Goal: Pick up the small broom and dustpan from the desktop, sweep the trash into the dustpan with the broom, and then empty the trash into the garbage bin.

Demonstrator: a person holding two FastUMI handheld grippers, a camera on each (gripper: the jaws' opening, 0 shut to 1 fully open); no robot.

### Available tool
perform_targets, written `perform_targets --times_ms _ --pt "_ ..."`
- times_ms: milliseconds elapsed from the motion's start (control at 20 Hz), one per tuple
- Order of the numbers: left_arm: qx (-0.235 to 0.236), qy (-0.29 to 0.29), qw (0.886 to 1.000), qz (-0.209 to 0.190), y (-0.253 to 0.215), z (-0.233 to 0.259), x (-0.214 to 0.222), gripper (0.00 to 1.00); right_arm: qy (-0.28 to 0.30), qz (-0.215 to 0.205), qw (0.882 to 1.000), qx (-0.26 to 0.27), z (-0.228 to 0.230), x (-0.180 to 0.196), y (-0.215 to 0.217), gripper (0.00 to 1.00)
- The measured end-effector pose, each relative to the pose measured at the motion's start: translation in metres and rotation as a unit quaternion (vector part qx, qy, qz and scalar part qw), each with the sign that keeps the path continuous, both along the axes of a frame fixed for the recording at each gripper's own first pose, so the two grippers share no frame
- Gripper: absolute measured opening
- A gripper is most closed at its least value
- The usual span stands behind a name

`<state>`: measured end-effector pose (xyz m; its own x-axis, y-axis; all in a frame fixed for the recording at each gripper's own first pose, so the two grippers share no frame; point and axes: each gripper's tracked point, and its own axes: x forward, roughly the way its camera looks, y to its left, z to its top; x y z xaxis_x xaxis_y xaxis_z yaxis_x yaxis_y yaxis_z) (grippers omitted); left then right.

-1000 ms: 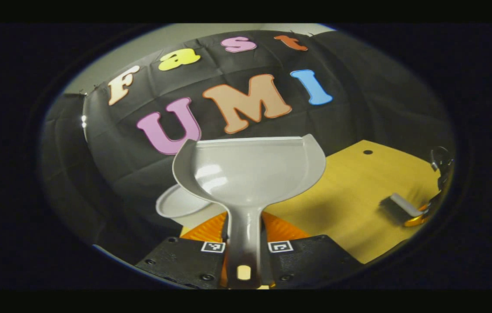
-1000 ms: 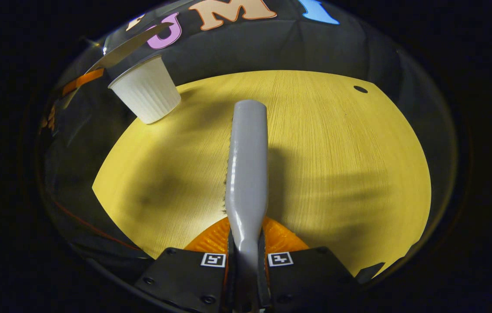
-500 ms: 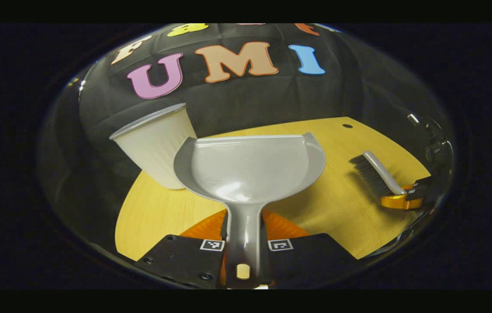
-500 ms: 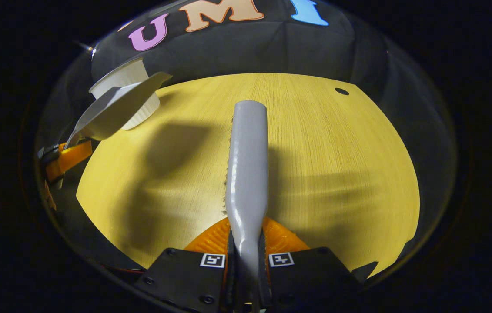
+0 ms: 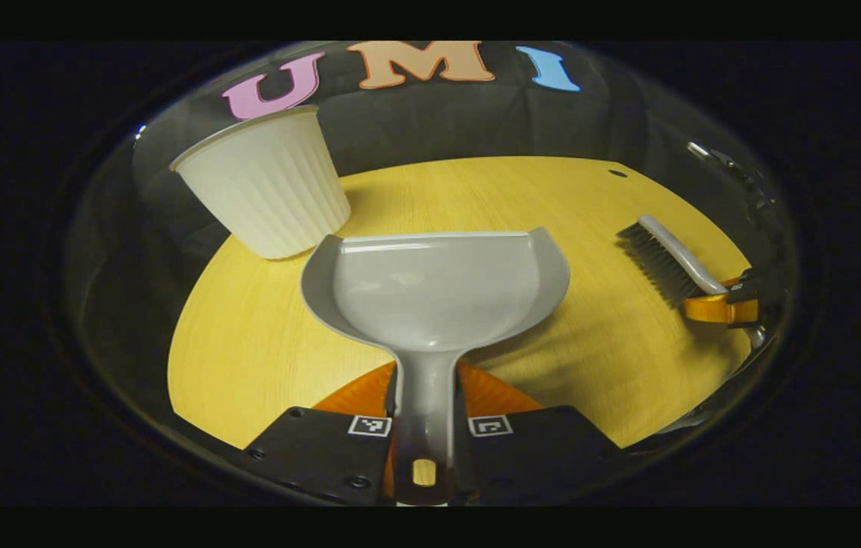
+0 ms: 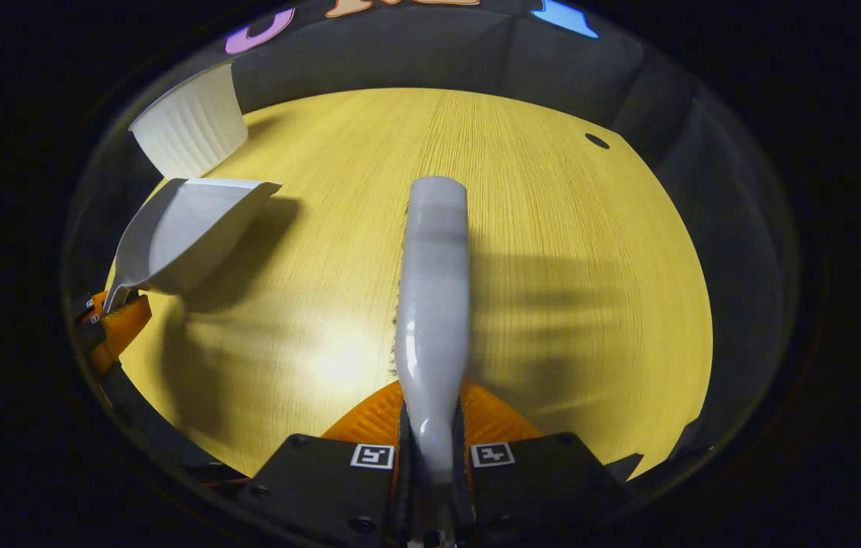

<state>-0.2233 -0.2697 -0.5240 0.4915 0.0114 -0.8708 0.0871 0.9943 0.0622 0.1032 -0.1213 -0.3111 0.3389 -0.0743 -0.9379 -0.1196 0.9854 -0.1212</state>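
My left gripper (image 5: 425, 426) is shut on the handle of a grey dustpan (image 5: 434, 285), whose empty scoop points away from me over the yellow desktop (image 5: 476, 190). My right gripper (image 6: 430, 455) is shut on the handle of a small grey broom (image 6: 434, 281), which I see from its back, bristles along its left edge. In the left gripper view the broom (image 5: 666, 255) with dark bristles hangs at the right in the right gripper (image 5: 715, 308). In the right gripper view the dustpan (image 6: 186, 228) floats at the left, above its shadow. I see no trash on the desktop.
A white ribbed garbage bin (image 5: 266, 190) stands at the desktop's far left corner, also visible as the bin (image 6: 186, 129) in the right gripper view. A small dark hole (image 6: 596, 141) marks the desktop's far right. Black cloth walls surround the table.
The dustpan has swung from up over the bin's rim back over the desktop and tilted downward. The bin now sits left of it. The broom has barely shifted.
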Motion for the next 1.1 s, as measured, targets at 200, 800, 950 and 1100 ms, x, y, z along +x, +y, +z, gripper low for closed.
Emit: perform_targets --times_ms 200,800,950,1100 --pt "-0.002 0.018 1.0 0.005 0.0 0.002 -0.002 0.22 0.008 -0.001 1.0 -0.019 0.002 -0.001 -0.001 0.22" --pt "-0.025 0.015 1.0 0.012 -0.015 0.008 -0.002 0.77 0.002 0.01 1.0 0.003 0.018 -0.009 0.011 0.77" --pt "-0.014 -0.008 1.0 0.013 -0.017 0.021 0.005 1.0 -0.039 0.019 0.999 0.028 0.045 -0.007 0.017 0.93" --pt "0.003 -0.061 0.998 0.031 -0.01 0.059 0.013 0.96 -0.137 0.042 0.989 0.032 0.091 0.002 0.011 1.0"
